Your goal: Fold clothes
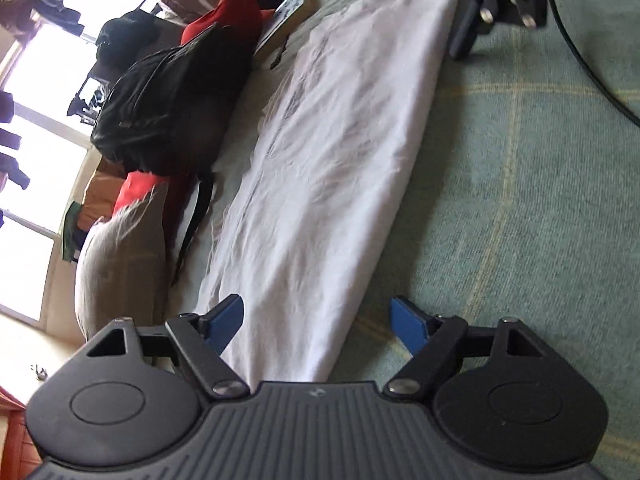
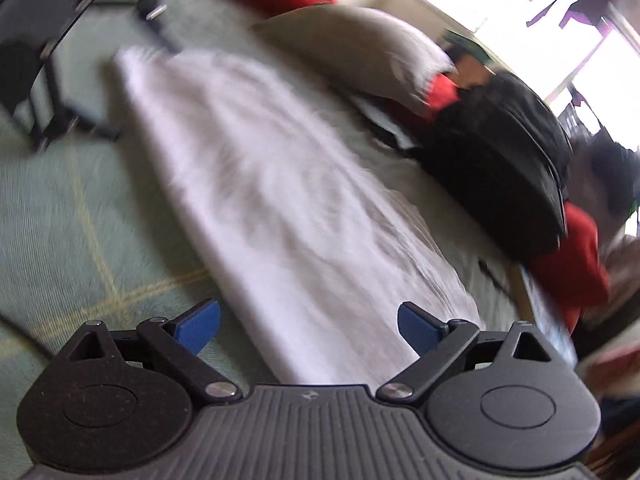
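A white garment (image 1: 328,152) lies folded into a long strip on the green checked bedcover (image 1: 520,184). My left gripper (image 1: 318,326) is open at one end of the strip, its blue fingers (image 1: 226,320) on either side of the cloth edge. My right gripper (image 2: 308,326) is open at the opposite end, straddling the same white garment (image 2: 280,200). The right gripper also shows at the far end in the left wrist view (image 1: 416,8). The left gripper shows blurred at the far end in the right wrist view (image 2: 120,28). Neither holds cloth.
A black backpack (image 1: 168,112) lies beside the garment, with red clothing (image 1: 228,12) and a grey pillow (image 1: 120,256) along that side. A black cable (image 1: 580,52) crosses the bedcover. A bright window (image 1: 44,92) is beyond. The right wrist view is motion-blurred.
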